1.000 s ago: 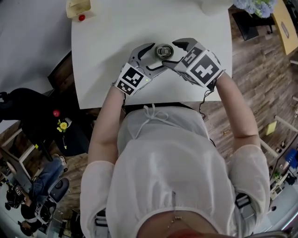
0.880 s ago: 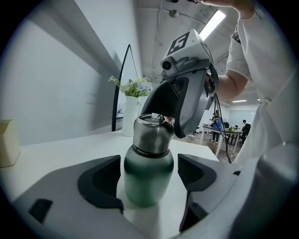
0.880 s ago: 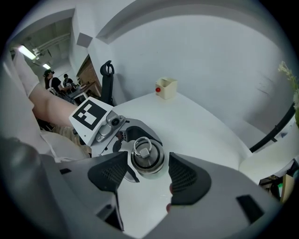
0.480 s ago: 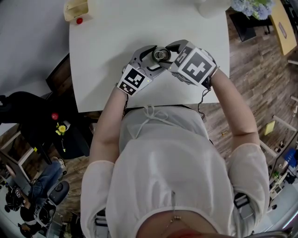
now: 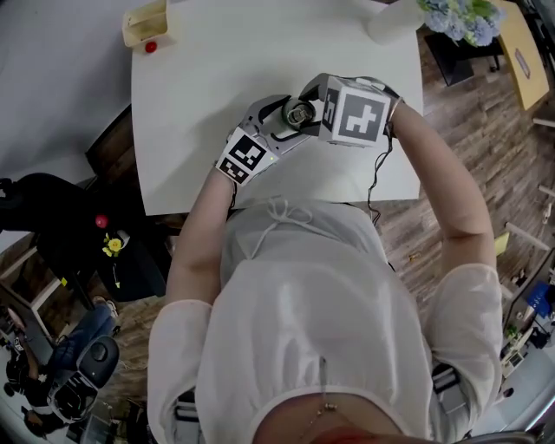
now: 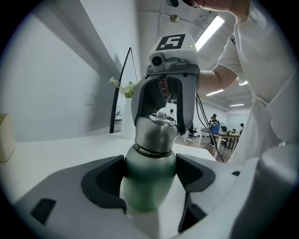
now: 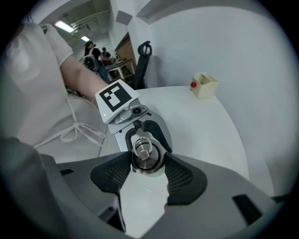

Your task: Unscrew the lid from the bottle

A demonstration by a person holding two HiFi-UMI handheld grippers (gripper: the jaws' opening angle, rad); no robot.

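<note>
A green metal bottle (image 6: 148, 179) with a steel lid (image 6: 156, 134) stands upright on the white table (image 5: 199, 95). My left gripper (image 6: 149, 184) reaches in level from the near side; its jaws have just been closing and both pads press the bottle's body. My right gripper (image 7: 147, 164) comes down steeply over the top; its jaws have just been closing and both pads now clamp the lid (image 7: 142, 153). In the head view the bottle (image 5: 297, 111) shows only as a small round top between the left gripper (image 5: 286, 119) and the right gripper (image 5: 310, 106).
A small beige box (image 5: 146, 22) with a red ball sits at the table's far left corner. A white vase (image 5: 392, 23) with flowers stands at the far right. The table's near edge (image 5: 260, 198) runs just in front of the person's body. A dark chair (image 5: 52, 217) is at the left.
The right gripper rolled and tipped down over the bottle top, closing from a wide gap onto the lid. The left jaws drew in against the bottle body. The bottle stayed upright.
</note>
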